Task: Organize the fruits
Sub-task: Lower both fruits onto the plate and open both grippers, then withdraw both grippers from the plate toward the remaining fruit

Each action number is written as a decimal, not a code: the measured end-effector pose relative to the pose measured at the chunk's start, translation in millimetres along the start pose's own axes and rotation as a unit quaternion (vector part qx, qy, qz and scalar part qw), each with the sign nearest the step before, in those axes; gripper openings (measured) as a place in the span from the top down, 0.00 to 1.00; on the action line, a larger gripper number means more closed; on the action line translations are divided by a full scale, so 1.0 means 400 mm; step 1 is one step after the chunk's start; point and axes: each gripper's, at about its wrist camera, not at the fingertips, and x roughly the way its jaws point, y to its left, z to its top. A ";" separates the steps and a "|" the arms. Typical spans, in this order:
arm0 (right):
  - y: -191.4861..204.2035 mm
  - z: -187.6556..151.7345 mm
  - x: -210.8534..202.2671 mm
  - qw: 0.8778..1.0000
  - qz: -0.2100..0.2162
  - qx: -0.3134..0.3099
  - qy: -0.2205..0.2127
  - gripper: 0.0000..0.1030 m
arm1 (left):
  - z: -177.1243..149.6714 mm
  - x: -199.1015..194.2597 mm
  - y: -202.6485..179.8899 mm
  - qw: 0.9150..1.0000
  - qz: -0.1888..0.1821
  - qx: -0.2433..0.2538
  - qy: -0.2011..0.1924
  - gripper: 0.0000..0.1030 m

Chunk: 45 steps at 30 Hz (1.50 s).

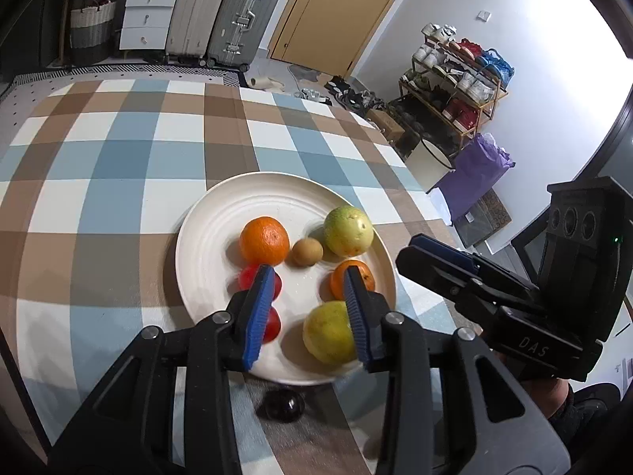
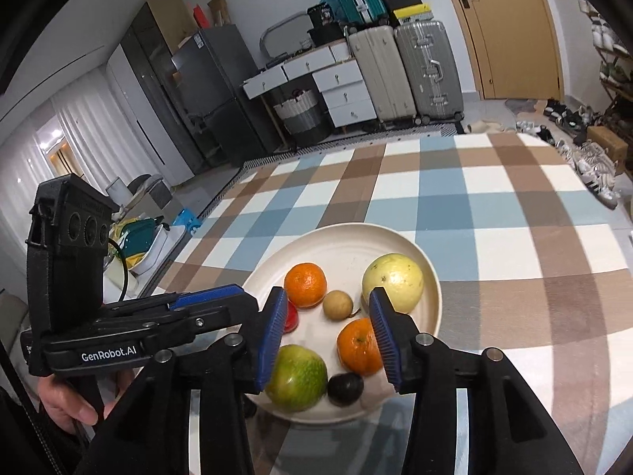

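Observation:
A white plate [image 1: 205,237] [image 2: 431,277] on the checked tablecloth holds several fruits. Among them are a large orange [image 1: 264,239] [image 2: 306,284], a small brown fruit [image 1: 307,251] [image 2: 337,304], a pale green guava [image 1: 348,230] [image 2: 393,282], a smaller orange [image 1: 356,273] [image 2: 358,350], a green-yellow apple [image 1: 326,334] [image 2: 296,376] and red fruits [image 1: 273,324]. One dark fruit [image 2: 345,388] lies at the plate's near rim. Another dark fruit [image 1: 281,403] sits on the cloth just off the plate. My left gripper [image 1: 307,273] [image 2: 237,297] and right gripper [image 2: 327,295] [image 1: 419,249] hover open over the plate, holding nothing.
The checked table [image 1: 118,166] stretches far beyond the plate. Suitcases [image 1: 245,19], white drawers [image 1: 146,16] and a shoe rack [image 1: 455,79] stand on the floor behind. A hand [image 2: 71,403] holds the left gripper's handle.

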 end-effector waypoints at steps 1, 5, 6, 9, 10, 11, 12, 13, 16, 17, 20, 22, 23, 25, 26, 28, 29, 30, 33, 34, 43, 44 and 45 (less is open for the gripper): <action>0.003 -0.003 -0.009 1.000 -0.003 0.000 -0.002 0.53 | -0.005 -0.010 -0.004 1.000 0.001 0.000 -0.001 0.67; 0.019 -0.020 -0.041 1.000 -0.023 -0.010 -0.010 0.52 | -0.021 -0.058 -0.032 1.000 0.003 0.004 -0.011 0.66; 0.023 -0.025 -0.047 1.000 -0.025 -0.012 -0.010 0.52 | -0.026 -0.072 -0.040 1.000 0.006 0.009 -0.016 0.63; 0.032 -0.038 -0.067 1.000 -0.024 -0.014 -0.013 0.51 | -0.042 -0.112 -0.057 0.999 0.016 0.012 -0.031 0.52; 0.036 -0.041 -0.072 0.999 -0.024 -0.016 -0.015 0.49 | -0.047 -0.123 -0.060 0.999 0.018 0.011 -0.034 0.50; 0.041 -0.044 -0.081 0.999 -0.024 -0.018 -0.017 0.45 | -0.053 -0.135 -0.063 0.999 0.022 0.011 -0.038 0.47; 0.046 -0.047 -0.093 0.999 -0.024 -0.020 -0.022 0.39 | -0.059 -0.144 -0.066 0.999 0.025 0.012 -0.040 0.45; 0.051 -0.050 -0.104 0.999 -0.024 -0.023 -0.028 0.36 | -0.067 -0.156 -0.071 0.999 0.028 0.014 -0.042 0.44; 0.067 -0.058 -0.129 0.998 -0.025 -0.032 -0.042 0.30 | -0.083 -0.178 -0.077 0.998 0.038 0.016 -0.045 0.35; 0.074 -0.062 -0.138 0.998 -0.023 -0.036 -0.045 0.27 | -0.087 -0.184 -0.078 0.998 0.041 0.016 -0.047 0.29; 0.092 -0.075 -0.161 0.997 -0.021 -0.045 -0.055 0.21 | -0.106 -0.212 -0.078 0.997 0.057 0.010 -0.054 0.19; 0.102 -0.084 -0.175 0.996 -0.024 -0.051 -0.064 0.21 | -0.114 -0.220 -0.076 0.997 0.061 0.004 -0.054 0.19; 0.108 -0.089 -0.182 0.996 -0.027 -0.055 -0.068 0.18 | -0.120 -0.225 -0.073 0.997 0.061 0.002 -0.053 0.19; 0.114 -0.100 -0.193 0.995 -0.028 -0.056 -0.072 0.15 | -0.135 -0.233 -0.070 0.997 0.068 -0.002 -0.048 0.17; 0.117 -0.107 -0.198 0.995 -0.028 -0.056 -0.073 0.14 | -0.138 -0.231 -0.068 0.996 0.072 -0.003 -0.046 0.14; 0.119 -0.118 -0.204 0.996 -0.025 -0.053 -0.072 0.13 | -0.151 -0.230 -0.061 0.994 0.096 -0.006 -0.047 0.06; 0.119 -0.124 -0.207 0.996 -0.022 -0.050 -0.070 0.12 | -0.161 -0.235 -0.058 0.994 0.102 -0.009 -0.048 0.03; 0.119 -0.130 -0.208 0.996 -0.021 -0.048 -0.068 0.10 | -0.169 -0.240 -0.055 0.994 0.099 -0.012 -0.050 0.03; 0.120 -0.151 -0.208 0.997 -0.021 -0.045 -0.062 0.07 | -0.188 -0.244 -0.046 0.993 0.102 -0.017 -0.051 0.01; 0.120 -0.162 -0.207 0.997 -0.024 -0.044 -0.058 0.06 | -0.195 -0.246 -0.045 0.993 0.104 -0.017 -0.050 0.01; 0.114 -0.261 -0.197 0.998 -0.031 -0.042 -0.027 0.06 | -0.262 -0.237 -0.029 0.994 0.106 -0.019 -0.024 0.01; 0.113 -0.272 -0.194 0.998 -0.034 -0.043 -0.022 0.06 | -0.270 -0.237 -0.028 0.994 0.107 -0.018 -0.023 0.01; 0.112 -0.282 -0.191 0.998 -0.034 -0.042 -0.016 0.06 | -0.277 -0.238 -0.027 0.994 0.110 -0.017 -0.022 0.01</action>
